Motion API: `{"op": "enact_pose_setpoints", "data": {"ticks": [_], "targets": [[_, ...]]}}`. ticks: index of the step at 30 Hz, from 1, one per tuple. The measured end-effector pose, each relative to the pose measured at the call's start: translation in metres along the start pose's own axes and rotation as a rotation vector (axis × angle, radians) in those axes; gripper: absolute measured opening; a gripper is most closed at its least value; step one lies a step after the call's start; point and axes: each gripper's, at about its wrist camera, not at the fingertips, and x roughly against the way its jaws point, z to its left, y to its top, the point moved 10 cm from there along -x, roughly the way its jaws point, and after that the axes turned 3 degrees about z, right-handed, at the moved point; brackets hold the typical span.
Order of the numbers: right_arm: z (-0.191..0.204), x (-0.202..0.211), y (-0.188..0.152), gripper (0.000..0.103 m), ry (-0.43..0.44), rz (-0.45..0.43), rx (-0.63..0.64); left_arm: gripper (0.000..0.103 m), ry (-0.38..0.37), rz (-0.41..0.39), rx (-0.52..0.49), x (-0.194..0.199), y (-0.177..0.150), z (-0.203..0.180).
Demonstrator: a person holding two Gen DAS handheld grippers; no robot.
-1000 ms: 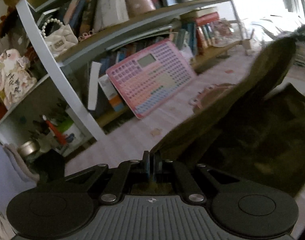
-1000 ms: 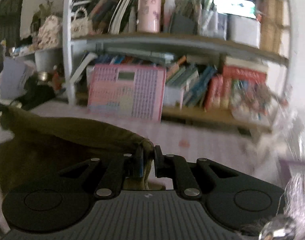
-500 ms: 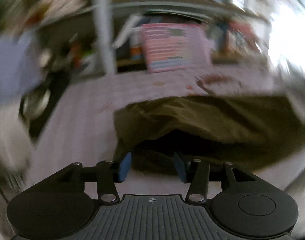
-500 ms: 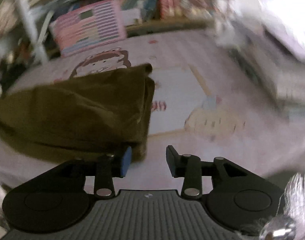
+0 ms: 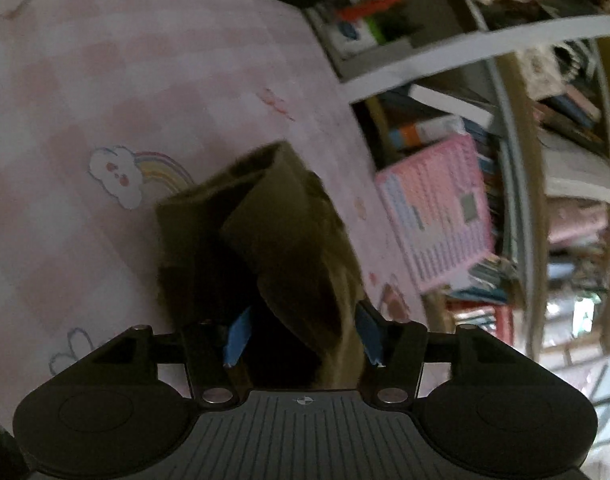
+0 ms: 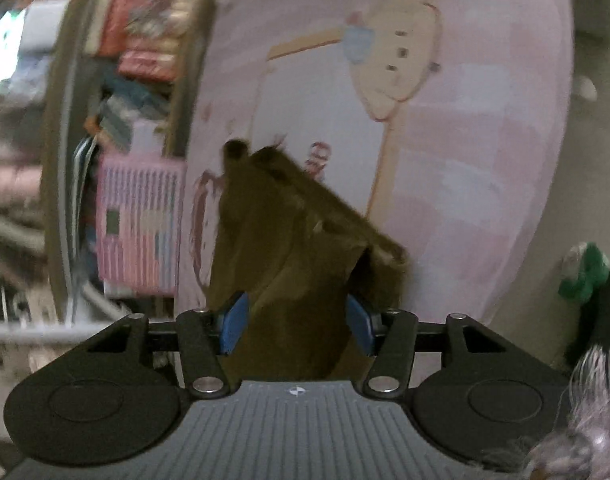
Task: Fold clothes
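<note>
An olive-brown garment [image 5: 281, 232] lies folded in a bundle on the pink cartoon-print sheet [image 5: 105, 80]. My left gripper [image 5: 303, 320] is at its near end, rolled on its side. Its jaws are opening, and cloth lies between the blue pads [image 5: 237, 332] without being pinched. From the right wrist the same garment [image 6: 273, 232] fills the gap of my right gripper [image 6: 297, 316]. Those jaws are opening too, with the fabric loose between the pads [image 6: 359, 322].
A bookshelf [image 5: 545, 160] crammed with books borders the sheet. A pink keyboard toy [image 5: 437, 216] leans against it, and the right wrist view also shows this toy [image 6: 139, 224]. A green object [image 6: 583, 268] and grey fur [image 6: 585, 432] sit at the right edge.
Both grippers went from shut on the lifted garment to open. They sank toward the sheet and rolled about a quarter turn. The garment now rests folded on the sheet between the jaws.
</note>
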Motion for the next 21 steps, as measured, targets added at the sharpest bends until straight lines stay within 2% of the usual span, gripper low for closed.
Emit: {"op": "enact_pose_setpoints", "data": {"ticks": [1, 2, 3, 4, 5, 6, 8, 11, 13, 14, 16, 19, 21], "targets": [[-0.002, -0.001, 0.003, 0.049, -0.004, -0.006, -0.021, 0.053, 0.003, -0.013, 0.008, 0.000, 0.003, 0.000], [-0.003, -0.003, 0.007, 0.041, -0.007, -0.012, -0.041, 0.041, 0.018, -0.016, 0.010, 0.000, 0.006, 0.001], [-0.003, -0.004, 0.009, 0.034, -0.006, -0.017, -0.054, 0.023, 0.040, -0.015, 0.008, -0.001, 0.009, 0.002], [-0.001, -0.006, 0.011, 0.018, -0.004, -0.016, -0.053, 0.016, 0.076, -0.007, 0.005, -0.004, 0.012, 0.003], [0.002, -0.007, 0.014, 0.010, -0.004, -0.016, -0.047, 0.010, 0.097, 0.000, -0.008, -0.007, 0.015, 0.000], [0.009, -0.010, 0.018, 0.010, -0.008, -0.018, -0.019, 0.009, 0.107, 0.004, -0.027, -0.009, 0.020, -0.006], [0.047, -0.008, 0.030, 0.008, 0.039, -0.043, 0.075, 0.008, 0.066, -0.010, -0.079, -0.008, 0.030, -0.033], [0.118, 0.005, 0.045, 0.008, 0.150, -0.092, 0.227, 0.008, -0.072, -0.043, -0.175, 0.017, 0.037, -0.086], [0.159, 0.037, 0.044, 0.008, 0.248, -0.148, 0.329, 0.008, -0.123, -0.056, -0.219, 0.035, 0.034, -0.096], [0.163, 0.049, 0.042, 0.008, 0.265, -0.161, 0.343, 0.008, -0.114, -0.049, -0.227, 0.039, 0.029, -0.086], [0.145, 0.063, 0.037, 0.008, 0.235, -0.146, 0.312, 0.008, -0.045, -0.006, -0.211, 0.036, 0.016, -0.047], [0.068, 0.046, 0.020, 0.008, 0.040, -0.048, 0.221, 0.008, 0.094, 0.066, -0.103, 0.018, -0.006, 0.028], [0.015, 0.032, 0.010, 0.008, -0.107, 0.008, 0.158, 0.009, 0.125, 0.078, -0.071, 0.011, -0.012, 0.051]]}}
